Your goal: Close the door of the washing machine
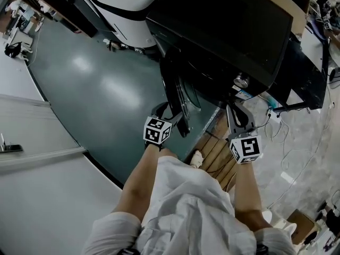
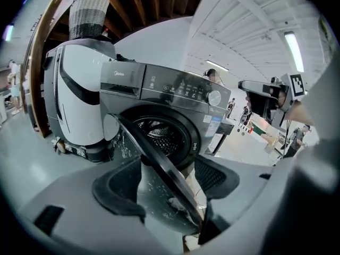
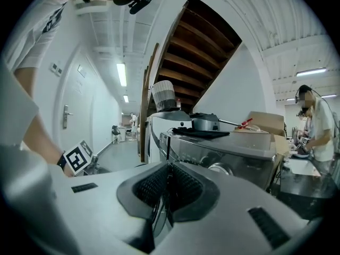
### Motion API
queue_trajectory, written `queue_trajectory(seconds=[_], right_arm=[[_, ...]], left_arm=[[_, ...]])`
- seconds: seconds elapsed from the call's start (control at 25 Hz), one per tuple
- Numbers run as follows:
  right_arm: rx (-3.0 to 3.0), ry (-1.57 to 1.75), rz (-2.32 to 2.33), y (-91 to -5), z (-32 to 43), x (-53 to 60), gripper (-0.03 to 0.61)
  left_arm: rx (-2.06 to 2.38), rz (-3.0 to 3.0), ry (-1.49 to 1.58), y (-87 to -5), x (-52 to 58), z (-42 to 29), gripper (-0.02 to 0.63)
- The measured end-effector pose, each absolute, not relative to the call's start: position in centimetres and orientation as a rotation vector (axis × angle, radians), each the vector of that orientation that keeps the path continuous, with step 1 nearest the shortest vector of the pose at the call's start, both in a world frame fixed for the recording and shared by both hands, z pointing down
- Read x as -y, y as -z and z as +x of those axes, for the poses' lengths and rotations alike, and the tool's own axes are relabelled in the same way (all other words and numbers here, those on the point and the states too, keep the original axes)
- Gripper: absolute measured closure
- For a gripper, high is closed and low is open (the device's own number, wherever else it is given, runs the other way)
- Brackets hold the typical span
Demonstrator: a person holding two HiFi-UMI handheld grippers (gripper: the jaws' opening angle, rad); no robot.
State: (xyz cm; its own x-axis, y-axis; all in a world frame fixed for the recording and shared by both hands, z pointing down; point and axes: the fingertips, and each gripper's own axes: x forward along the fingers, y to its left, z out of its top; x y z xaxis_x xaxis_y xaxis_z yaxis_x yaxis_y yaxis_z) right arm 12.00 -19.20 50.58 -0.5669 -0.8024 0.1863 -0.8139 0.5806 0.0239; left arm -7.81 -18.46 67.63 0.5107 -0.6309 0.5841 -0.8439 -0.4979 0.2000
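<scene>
While the door [image 2: 159,163] stands swung out from the washing machine [image 2: 170,89], its dark rim is seen edge-on, running diagonally through the gap of the left gripper [image 2: 167,182]. Left jaws are spread wide. One pad sits on each side of the rim; no contact with either pad can be confirmed. The drum opening [image 2: 159,134] is exposed straight ahead of the left claw, past the door's hinge end.

From the head view, the left gripper [image 1: 166,110] is placed at the door's [image 1: 178,97] free edge, low on the front of the washing machine [image 1: 223,31]. The right gripper [image 1: 239,116] is held well to the right of the door, just under the panel knob [image 1: 241,81].

Right gripper [image 3: 169,187]: jaws drawn nearly together, only a thin slit left, nothing gripped. The front panel of the washing machine [image 3: 228,153] lies just ahead and slightly right of this claw. The door is off to its left, at the left gripper's marker cube [image 3: 78,156] side.
</scene>
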Motion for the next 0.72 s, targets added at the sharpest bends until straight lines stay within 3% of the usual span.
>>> queue_trajectory(seconds=[0.72], right_arm=[[2.572,-0.086,1.448,-50.8,19.0,18.1,0.546]], left_arm=[[1.164,2.342,-0.615,-67.7,20.5,-1.9,0.281]])
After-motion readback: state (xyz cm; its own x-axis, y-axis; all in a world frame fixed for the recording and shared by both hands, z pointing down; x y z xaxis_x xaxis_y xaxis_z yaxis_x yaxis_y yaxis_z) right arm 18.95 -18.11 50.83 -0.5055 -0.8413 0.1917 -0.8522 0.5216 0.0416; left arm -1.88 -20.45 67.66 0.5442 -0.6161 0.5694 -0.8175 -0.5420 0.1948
